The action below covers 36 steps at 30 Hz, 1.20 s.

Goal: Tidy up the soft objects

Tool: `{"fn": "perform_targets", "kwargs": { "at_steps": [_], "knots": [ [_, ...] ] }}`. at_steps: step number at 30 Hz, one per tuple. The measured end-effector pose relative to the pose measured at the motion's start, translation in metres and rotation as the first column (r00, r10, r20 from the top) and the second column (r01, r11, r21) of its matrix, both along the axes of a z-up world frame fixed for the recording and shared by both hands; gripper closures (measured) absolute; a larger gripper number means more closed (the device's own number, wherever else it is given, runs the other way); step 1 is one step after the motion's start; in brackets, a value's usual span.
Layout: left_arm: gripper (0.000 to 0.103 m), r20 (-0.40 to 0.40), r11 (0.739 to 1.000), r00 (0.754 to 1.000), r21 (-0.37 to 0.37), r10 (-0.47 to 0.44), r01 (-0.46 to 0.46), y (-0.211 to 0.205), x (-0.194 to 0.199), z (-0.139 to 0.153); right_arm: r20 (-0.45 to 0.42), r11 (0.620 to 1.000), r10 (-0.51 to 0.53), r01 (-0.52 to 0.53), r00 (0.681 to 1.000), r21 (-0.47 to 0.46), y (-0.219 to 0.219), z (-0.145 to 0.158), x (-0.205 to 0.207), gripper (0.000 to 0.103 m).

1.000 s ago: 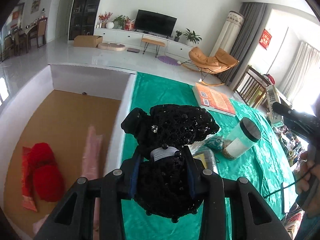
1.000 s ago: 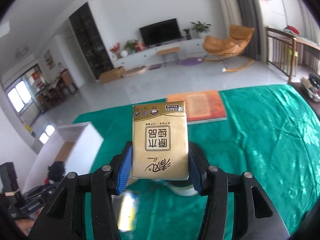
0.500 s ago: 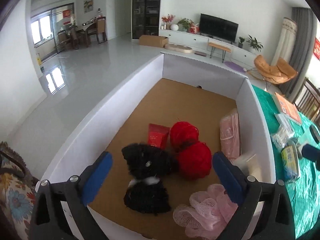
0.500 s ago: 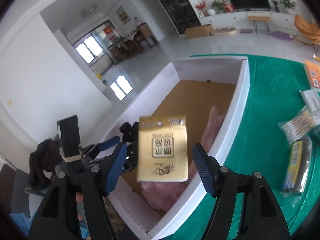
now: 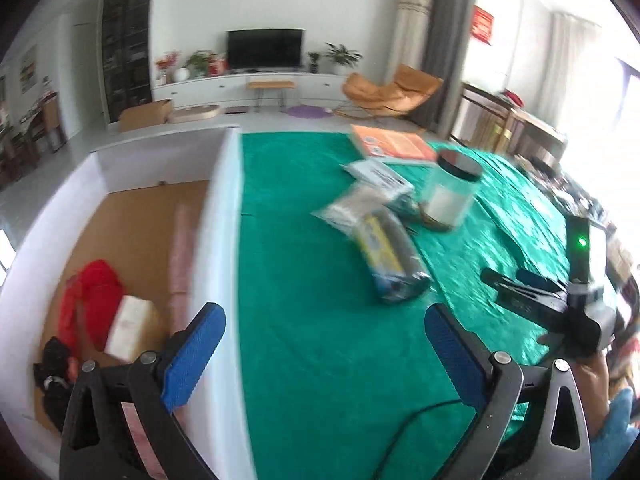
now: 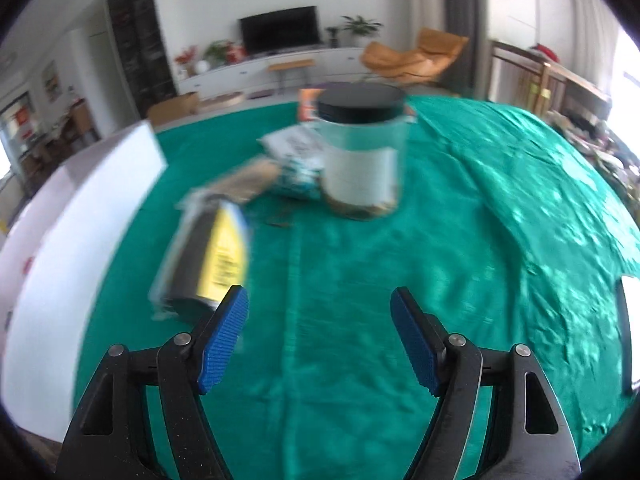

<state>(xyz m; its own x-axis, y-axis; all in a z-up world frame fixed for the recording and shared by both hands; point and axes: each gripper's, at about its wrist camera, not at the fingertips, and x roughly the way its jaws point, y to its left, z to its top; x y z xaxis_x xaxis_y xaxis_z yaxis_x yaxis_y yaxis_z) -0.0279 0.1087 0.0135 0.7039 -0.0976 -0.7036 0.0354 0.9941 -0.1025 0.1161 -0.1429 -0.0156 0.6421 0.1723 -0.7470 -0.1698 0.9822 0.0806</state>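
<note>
My left gripper (image 5: 324,330) is open and empty, above the white box's right wall (image 5: 222,240) and the green tablecloth (image 5: 312,280). Inside the box lie red yarn balls (image 5: 94,292), a tissue pack (image 5: 128,330), a black beaded item (image 5: 54,368) and a pink roll (image 5: 182,248). My right gripper (image 6: 319,316) is open and empty over the green cloth (image 6: 440,240); it also shows in the left wrist view (image 5: 532,292). A dark packet with a yellow label (image 6: 212,260) lies just ahead of its left finger, and shows in the left wrist view (image 5: 390,260).
A clear jar with a black lid (image 6: 364,148) stands on the cloth, also in the left wrist view (image 5: 450,192). Plastic packets (image 5: 360,200) and an orange book (image 5: 392,146) lie behind it. The white box (image 6: 68,232) is on the left.
The black beaded item and the tissue pack now lie in the box. Both grippers, open and empty, have swung right from the box to over the green cloth.
</note>
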Motion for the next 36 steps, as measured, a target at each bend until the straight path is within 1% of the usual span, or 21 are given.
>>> {"fn": "perform_targets", "kwargs": {
  "at_steps": [1,2,4,5,6,7,9,12,15,19,21,24,27,36],
  "knots": [
    [0.003,-0.022,0.999,0.998,0.002,-0.05,0.05,-0.021,0.006,-0.009,-0.006,0.999,-0.041,0.041,0.999,-0.02,-0.016,-0.009,0.004,0.026],
    [0.003,-0.036,0.997,0.996,0.004,-0.078,0.078,-0.036,0.011,-0.014,-0.006,0.996,-0.076,0.075,0.997,-0.039,-0.029,-0.017,0.005,0.026],
    [0.003,-0.068,0.994,0.992,0.011,-0.103,0.104,-0.057,0.024,-0.032,-0.003,0.989,-0.132,0.131,0.991,-0.071,-0.05,-0.027,0.002,0.026],
    [0.003,-0.081,0.995,0.991,0.014,-0.102,0.103,-0.064,0.03,-0.039,-0.038,0.985,-0.168,0.166,0.985,-0.054,-0.058,-0.031,0.005,0.026],
    [0.003,-0.091,0.995,0.991,0.018,-0.095,0.097,-0.068,0.037,-0.047,-0.064,0.984,-0.18,0.179,0.982,-0.02,-0.065,-0.033,0.01,0.026],
    [0.003,-0.099,0.996,0.992,0.028,-0.081,0.084,-0.069,0.043,-0.054,-0.065,0.982,-0.187,0.186,0.98,-0.012,-0.067,-0.032,0.011,0.026],
    [0.003,-0.12,0.997,0.991,0.044,-0.055,0.06,-0.07,0.056,-0.068,-0.076,0.977,-0.21,0.207,0.975,-0.051,-0.067,-0.035,0.014,0.026],
    [0.003,-0.144,0.997,0.989,0.065,-0.023,0.032,-0.063,0.069,-0.088,-0.075,0.975,-0.213,0.206,0.974,-0.086,-0.066,-0.038,0.016,0.026],
    [0.003,-0.159,0.997,0.987,0.075,-0.001,0.013,-0.057,0.074,-0.101,-0.074,0.975,-0.209,0.203,0.975,-0.087,-0.063,-0.043,0.015,0.023],
    [0.003,-0.184,0.996,0.983,0.087,0.005,0.011,-0.051,0.077,-0.115,-0.074,0.976,-0.206,0.199,0.976,-0.087,-0.06,-0.045,0.012,0.021],
    [0.003,-0.166,0.994,0.986,0.107,0.006,0.012,-0.049,0.075,-0.118,-0.075,0.976,-0.204,0.198,0.976,-0.086,-0.061,-0.045,0.012,0.02],
    [0.003,-0.16,0.995,0.987,0.101,0.004,0.013,-0.048,0.074,-0.118,-0.075,0.976,-0.204,0.198,0.976,-0.086,-0.06,-0.044,0.011,0.02],
    [0.0,-0.161,0.995,0.987,0.101,-0.002,0.019,-0.049,0.075,-0.119,-0.075,0.977,-0.203,0.197,0.976,-0.087,-0.059,-0.044,0.01,0.019],
    [0.0,-0.161,0.995,0.987,0.101,-0.002,0.018,-0.049,0.076,-0.12,-0.076,0.977,-0.202,0.195,0.976,-0.087,-0.058,-0.044,0.01,0.018]
  ]
}}
